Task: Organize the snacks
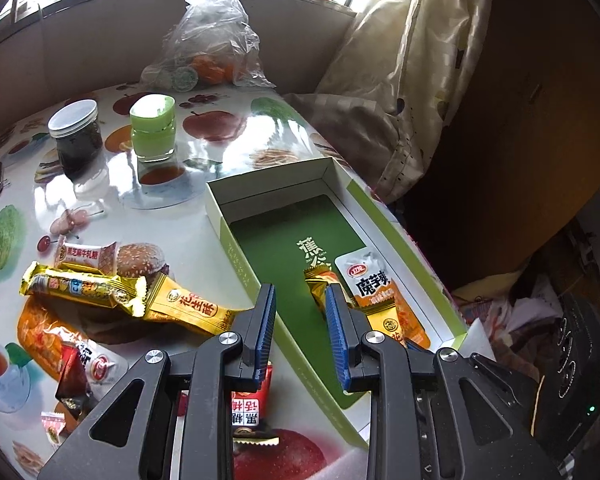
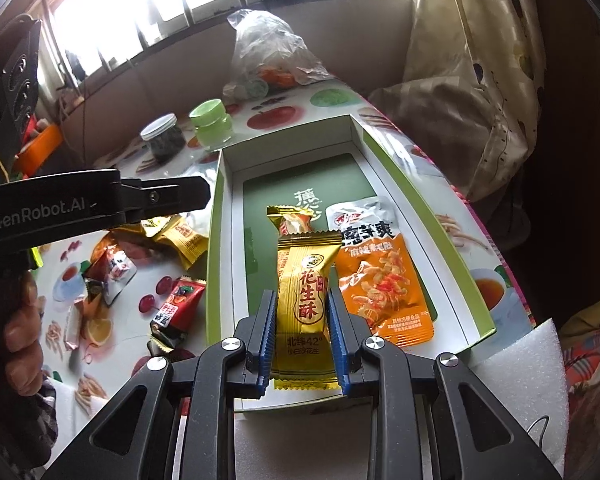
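A green-and-white open box (image 1: 220,216) (image 2: 216,240) lies on the fruit-print table. Inside lie an orange-and-white snack pouch (image 1: 384,292) (image 2: 380,280) and a small gold candy (image 2: 294,222). My right gripper (image 2: 302,304) is shut on a gold peanut-crisp pack (image 2: 304,296), held over the box's near end. My left gripper (image 1: 300,300) is open and empty, over the box's left wall; it also shows in the right wrist view (image 2: 172,196). Loose snacks lie left of the box: gold packs (image 1: 188,308), an orange pouch (image 1: 48,336), a red pack (image 2: 180,304).
A dark jar with a white lid (image 1: 76,136), a green jar (image 1: 154,128) and a clear plastic bag with oranges (image 1: 208,44) stand at the back of the table. A curtain (image 1: 400,80) hangs right. White foam (image 2: 528,368) lies by the box's near right corner.
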`<state>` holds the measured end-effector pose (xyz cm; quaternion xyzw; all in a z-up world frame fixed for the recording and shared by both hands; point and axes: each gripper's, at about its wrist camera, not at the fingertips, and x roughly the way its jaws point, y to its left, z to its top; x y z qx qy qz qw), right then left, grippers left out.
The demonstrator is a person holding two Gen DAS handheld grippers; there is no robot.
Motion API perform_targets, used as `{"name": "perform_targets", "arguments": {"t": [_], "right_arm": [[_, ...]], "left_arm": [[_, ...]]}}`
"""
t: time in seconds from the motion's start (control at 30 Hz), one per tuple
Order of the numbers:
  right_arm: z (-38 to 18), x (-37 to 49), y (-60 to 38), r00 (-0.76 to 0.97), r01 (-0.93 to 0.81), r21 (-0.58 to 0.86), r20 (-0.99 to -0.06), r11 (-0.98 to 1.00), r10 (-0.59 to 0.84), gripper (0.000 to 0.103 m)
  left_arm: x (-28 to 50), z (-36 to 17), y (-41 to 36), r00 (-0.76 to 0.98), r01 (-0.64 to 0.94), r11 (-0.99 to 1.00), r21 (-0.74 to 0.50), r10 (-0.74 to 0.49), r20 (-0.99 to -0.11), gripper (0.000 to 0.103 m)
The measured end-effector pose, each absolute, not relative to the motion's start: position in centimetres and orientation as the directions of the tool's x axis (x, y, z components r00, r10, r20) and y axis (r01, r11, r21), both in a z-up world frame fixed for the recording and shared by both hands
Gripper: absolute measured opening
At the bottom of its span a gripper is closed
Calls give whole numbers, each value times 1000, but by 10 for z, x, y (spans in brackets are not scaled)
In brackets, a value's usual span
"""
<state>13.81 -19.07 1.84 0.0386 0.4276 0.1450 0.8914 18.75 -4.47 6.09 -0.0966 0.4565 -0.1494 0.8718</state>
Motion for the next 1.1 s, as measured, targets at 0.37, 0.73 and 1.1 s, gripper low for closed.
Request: {"name": "perform_targets", "arguments": {"t": [0.37, 0.73, 1.1], "right_arm": [[18, 137, -193, 594, -230, 214, -742, 950, 311, 24], [18, 132, -184, 584, -259, 239, -733, 936, 348, 23], [18, 130, -181, 580, -262, 228, -739, 938, 342, 23]], "left_arm": [[168, 60, -30, 547, 175, 938, -298, -344, -763, 27], [122, 58, 50, 590, 84, 980, -178, -193, -784, 45], [97, 34, 87, 557, -3, 998, -70, -57, -829, 50]]}}
